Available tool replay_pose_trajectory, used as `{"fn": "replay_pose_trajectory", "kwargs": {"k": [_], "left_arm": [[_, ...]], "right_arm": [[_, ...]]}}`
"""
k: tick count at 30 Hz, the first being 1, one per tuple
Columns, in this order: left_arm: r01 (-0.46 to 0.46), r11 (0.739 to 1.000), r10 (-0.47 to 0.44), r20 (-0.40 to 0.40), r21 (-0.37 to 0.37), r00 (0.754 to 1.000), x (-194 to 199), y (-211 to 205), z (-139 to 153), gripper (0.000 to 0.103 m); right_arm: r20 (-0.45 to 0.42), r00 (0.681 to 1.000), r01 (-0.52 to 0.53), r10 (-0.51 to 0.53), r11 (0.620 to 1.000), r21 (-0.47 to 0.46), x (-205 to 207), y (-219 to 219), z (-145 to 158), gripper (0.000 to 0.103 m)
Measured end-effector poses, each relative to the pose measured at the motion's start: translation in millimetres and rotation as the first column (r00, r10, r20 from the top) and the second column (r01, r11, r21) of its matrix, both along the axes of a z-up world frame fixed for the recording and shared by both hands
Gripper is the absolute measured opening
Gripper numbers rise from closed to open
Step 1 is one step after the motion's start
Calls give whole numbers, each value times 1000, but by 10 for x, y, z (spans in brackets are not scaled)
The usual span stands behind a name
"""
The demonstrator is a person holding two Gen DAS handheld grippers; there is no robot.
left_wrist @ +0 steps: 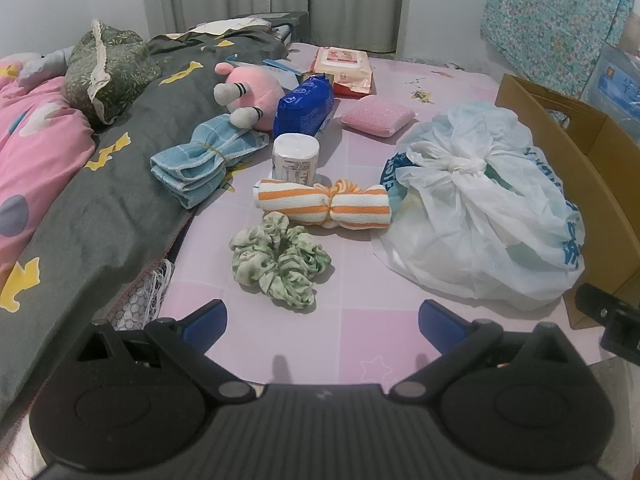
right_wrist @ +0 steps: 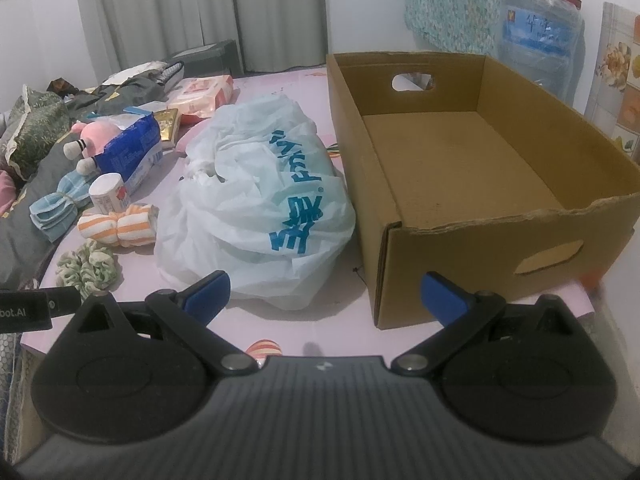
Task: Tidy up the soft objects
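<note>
Both grippers spread wide and empty: green scrunchie [left_wrist: 281,262] lies just ahead of left gripper [left_wrist: 322,322], slightly left of centre, nearer it than right gripper [right_wrist: 325,294], whose empty cardboard box [right_wrist: 460,168] sits ahead-right.

Two tied towel rolls, one blue checked [left_wrist: 204,158] and one orange striped [left_wrist: 324,203]; one green scrunchie [left_wrist: 280,262]; one plush toy [left_wrist: 250,94]; one knotted plastic bag [left_wrist: 476,204]; one cardboard box [right_wrist: 480,184]; one pink sponge [left_wrist: 378,115].
</note>
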State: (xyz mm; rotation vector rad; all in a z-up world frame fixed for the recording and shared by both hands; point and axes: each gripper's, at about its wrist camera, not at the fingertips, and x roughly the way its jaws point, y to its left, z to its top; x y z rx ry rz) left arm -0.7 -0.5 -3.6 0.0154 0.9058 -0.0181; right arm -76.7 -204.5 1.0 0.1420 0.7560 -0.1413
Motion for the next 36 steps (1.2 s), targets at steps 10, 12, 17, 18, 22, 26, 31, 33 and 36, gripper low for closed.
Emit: {"fn": "replay_pose_trajectory", "kwargs": {"k": [10,12,17,18,22,26,31,33,36], "left_arm": [[-1,1000,1,-1,1,1000,3,1,0,102],[-1,1000,1,0,1,1000,3,2,-2,102],[-2,1000,2,0,1,1000,7,12,2,102],[-1,1000,1,0,2,1000,7,8,2,102],[-2,1000,2,-3,2,1000,22,36,5,102],[-2,1000,3,-4,3,1000,27,52,8,102],[-3,1000,3,-6,8,1000,29,46,-10,102],[-6,1000,6,-8,9,1000,26,45,-23,102],[-7,1000,7,-8,12,1000,21,40,-30,102]], "right_arm": [[-6,1000,-3,3,1000,-1,15,3,-7,102],[-7,1000,-4,4,1000,-1,12,1,-8,102],[-8,1000,-8,8,1000,-3,22,14,-8,102],[-8,1000,-10,10,1000,-4,22,17,-8,102],[-9,1000,-11,11,1000,-7,28,28,-1,102],[-9,1000,-11,11,1000,-7,31,28,-1,102],[-10,1000,-12,12,1000,-5,31,26,-2,102],[-10,1000,-12,12,1000,-5,31,26,-3,102],[-10,1000,-11,11,1000,-5,33,28,-4,102]]}}
